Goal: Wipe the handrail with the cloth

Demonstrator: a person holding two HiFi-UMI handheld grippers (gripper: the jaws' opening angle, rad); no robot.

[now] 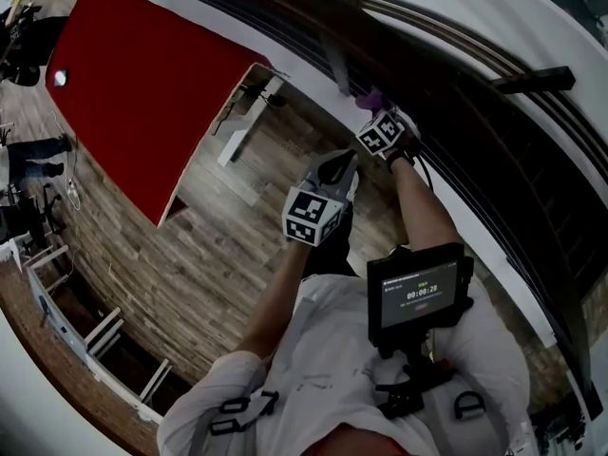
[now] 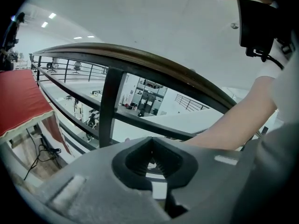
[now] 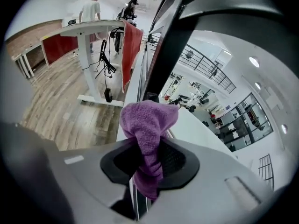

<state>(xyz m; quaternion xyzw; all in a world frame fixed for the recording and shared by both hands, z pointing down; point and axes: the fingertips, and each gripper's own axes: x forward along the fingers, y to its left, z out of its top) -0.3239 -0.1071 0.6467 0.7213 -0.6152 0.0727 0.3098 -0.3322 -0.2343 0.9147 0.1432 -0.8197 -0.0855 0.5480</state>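
The right gripper is pinching a purple cloth between its jaws, holding it close beside the dark handrail, next to a post. The left gripper is hanging back from the rail, jaws together on nothing.

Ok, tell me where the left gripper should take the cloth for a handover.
Probably grip the cloth by its puffed end standing clear beyond the right gripper, coming from the tip side; the rest is pinched between those jaws.
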